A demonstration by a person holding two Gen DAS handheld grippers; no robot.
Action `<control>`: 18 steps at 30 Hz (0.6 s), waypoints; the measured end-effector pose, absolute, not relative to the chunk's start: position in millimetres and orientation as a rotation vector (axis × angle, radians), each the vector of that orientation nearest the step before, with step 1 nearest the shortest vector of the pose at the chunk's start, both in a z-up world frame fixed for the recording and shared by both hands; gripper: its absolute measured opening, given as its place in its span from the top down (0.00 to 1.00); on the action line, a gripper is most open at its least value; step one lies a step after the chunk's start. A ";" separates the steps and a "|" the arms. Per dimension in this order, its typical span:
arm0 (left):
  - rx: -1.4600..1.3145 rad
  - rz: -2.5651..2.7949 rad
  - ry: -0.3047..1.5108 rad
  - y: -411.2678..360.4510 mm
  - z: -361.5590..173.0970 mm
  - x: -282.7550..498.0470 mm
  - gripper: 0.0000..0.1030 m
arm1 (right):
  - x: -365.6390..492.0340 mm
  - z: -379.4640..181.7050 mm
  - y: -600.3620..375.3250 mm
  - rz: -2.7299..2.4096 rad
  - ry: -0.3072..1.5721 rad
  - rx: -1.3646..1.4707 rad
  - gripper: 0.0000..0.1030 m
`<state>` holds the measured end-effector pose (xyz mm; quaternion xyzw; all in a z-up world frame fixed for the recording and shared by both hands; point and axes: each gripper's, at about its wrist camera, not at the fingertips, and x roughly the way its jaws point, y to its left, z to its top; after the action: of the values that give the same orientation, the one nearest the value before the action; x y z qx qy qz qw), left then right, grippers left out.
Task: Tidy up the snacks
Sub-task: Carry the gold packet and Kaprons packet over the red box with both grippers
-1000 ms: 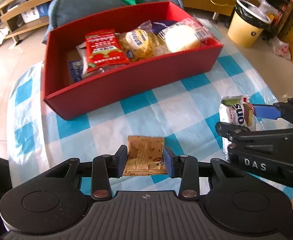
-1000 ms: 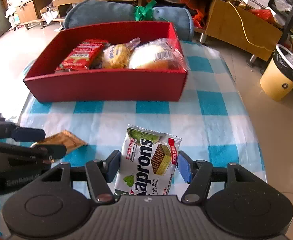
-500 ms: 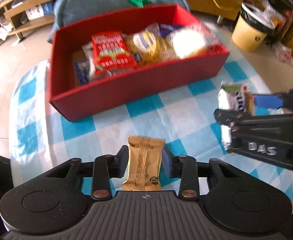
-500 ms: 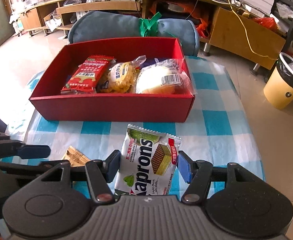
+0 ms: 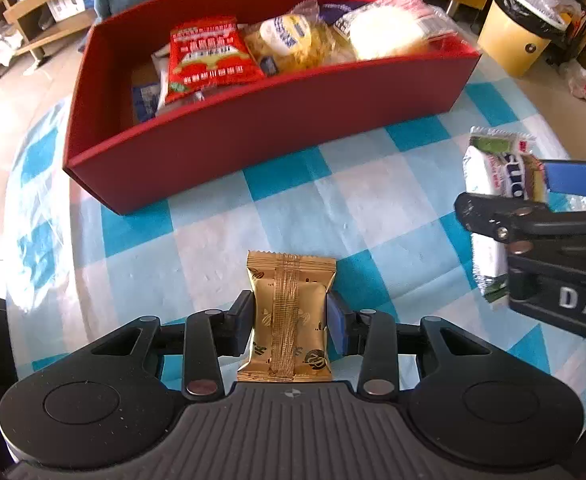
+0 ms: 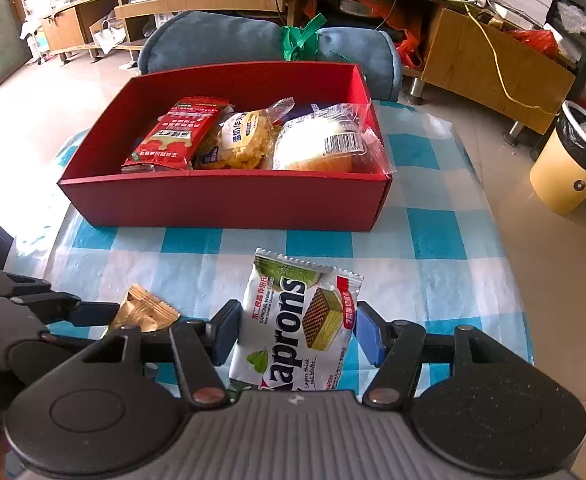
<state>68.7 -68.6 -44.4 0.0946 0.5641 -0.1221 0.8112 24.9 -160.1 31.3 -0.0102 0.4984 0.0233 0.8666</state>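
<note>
My left gripper (image 5: 291,322) is shut on a gold snack packet (image 5: 289,316) and holds it above the checked cloth, short of the red box (image 5: 253,120). My right gripper (image 6: 295,332) is shut on a white Kaprons wafer packet (image 6: 297,320), also held above the cloth in front of the red box (image 6: 229,204). The box holds a red packet (image 5: 209,56), a yellow snack bag (image 5: 293,40) and a wrapped bun (image 5: 385,32). In the left wrist view the right gripper (image 5: 533,200) with its wafer packet (image 5: 493,168) is at the right; in the right wrist view the gold packet (image 6: 143,314) shows at the left.
The blue-and-white checked cloth (image 6: 433,240) covers a small table; its edges fall away left and right. A blue bolster cushion (image 6: 253,46) lies behind the box. A yellow waste bin (image 6: 569,168) stands on the floor at the right. Wooden shelves line the back.
Both grippers have risen with their packets and moved toward the red box; the gold packet has left the cloth and now stands upright between the left fingers.
</note>
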 end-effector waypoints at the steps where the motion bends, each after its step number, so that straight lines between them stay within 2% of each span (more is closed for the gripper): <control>1: 0.200 -0.259 1.192 -67.7 -40.0 68.7 0.55 | 24.7 31.4 -160.2 0.049 1.042 -0.022 0.43; 18: 0.180 -0.224 1.036 -65.3 5.7 70.8 0.55 | 29.1 49.0 -154.5 0.040 0.978 -0.048 0.43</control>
<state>70.8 -65.3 5.7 0.0857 0.4933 -0.1065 0.8590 29.1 -154.5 49.0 -0.0228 0.4697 0.0191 0.8823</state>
